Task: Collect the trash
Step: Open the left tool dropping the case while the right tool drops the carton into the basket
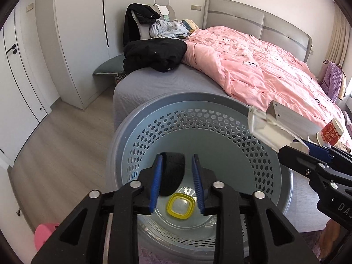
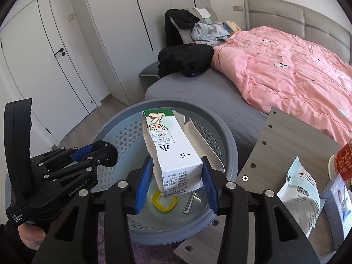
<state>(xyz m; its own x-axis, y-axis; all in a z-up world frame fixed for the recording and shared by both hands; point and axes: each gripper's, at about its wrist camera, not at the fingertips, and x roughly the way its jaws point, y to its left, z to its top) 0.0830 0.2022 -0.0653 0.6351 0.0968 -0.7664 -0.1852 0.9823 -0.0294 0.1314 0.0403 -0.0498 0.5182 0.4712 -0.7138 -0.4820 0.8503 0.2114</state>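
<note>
The right tool (image 2: 177, 183) clamps a torn white cardboard carton (image 2: 173, 151) between its ribbed blue pads, long axis running away toward 12 o'clock, ripped flaps at the far end. Its print is Chinese characters plus a green band with a cartoon. It hangs over the round grey perforated plastic basket (image 2: 233, 154), where a yellow-rimmed clear lid (image 2: 165, 201) lies. The left tool (image 1: 177, 182) is partly open, a black flat piece (image 1: 172, 173) between its pads; whether it grips it I cannot tell. "GenRobot.AI" marks its body.

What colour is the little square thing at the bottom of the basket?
Yellow. The square ring in the basket shows best in the left wrist view.
</note>
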